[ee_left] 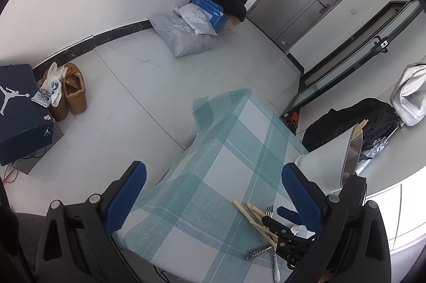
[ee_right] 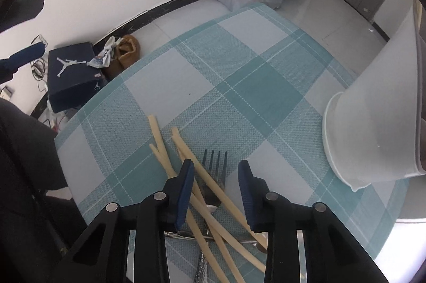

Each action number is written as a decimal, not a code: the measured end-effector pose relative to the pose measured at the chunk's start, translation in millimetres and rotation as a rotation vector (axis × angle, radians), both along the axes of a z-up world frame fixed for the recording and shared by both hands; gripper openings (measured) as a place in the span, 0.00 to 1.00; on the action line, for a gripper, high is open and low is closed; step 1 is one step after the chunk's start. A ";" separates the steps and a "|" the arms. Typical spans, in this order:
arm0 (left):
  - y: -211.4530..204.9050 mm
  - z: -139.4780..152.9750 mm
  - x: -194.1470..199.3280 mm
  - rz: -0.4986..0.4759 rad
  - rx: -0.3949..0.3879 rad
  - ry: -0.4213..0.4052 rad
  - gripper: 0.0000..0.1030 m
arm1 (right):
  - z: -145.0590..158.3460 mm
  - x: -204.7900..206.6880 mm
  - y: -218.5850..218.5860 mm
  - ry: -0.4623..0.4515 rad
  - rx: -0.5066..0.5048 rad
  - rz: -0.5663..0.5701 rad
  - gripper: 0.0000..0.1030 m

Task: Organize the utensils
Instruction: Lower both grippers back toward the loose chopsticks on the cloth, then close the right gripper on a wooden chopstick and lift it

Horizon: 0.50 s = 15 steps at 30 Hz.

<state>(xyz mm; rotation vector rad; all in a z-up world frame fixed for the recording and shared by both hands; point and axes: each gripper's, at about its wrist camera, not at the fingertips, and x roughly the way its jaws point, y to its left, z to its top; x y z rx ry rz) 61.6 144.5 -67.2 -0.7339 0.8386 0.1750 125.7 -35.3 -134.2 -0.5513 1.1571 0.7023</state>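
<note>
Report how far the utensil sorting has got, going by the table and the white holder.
Done: a chopstick already stands in the white holder. In hand: nothing is gripped; the right gripper straddles the pile with its pads clear of the fork, and the left gripper is open. Left: the fork, several loose chopsticks and another metal utensil lie crossed on the checked tablecloth.

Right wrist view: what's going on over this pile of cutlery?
A person with a handheld gripper in each hand is sorting utensils on a checked tablecloth. The right gripper points down over a loose pile, its fingers either side of a fork and several crossed chopsticks, not yet pressing on anything. The left gripper hangs open beside the table edge, holding nothing. A white container stands to the right.
</note>
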 end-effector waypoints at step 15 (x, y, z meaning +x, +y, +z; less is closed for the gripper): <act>-5.7 -4.0 2.2 0.003 0.018 0.031 0.97 | -1.2 17.7 -16.8 0.094 0.058 -0.051 0.15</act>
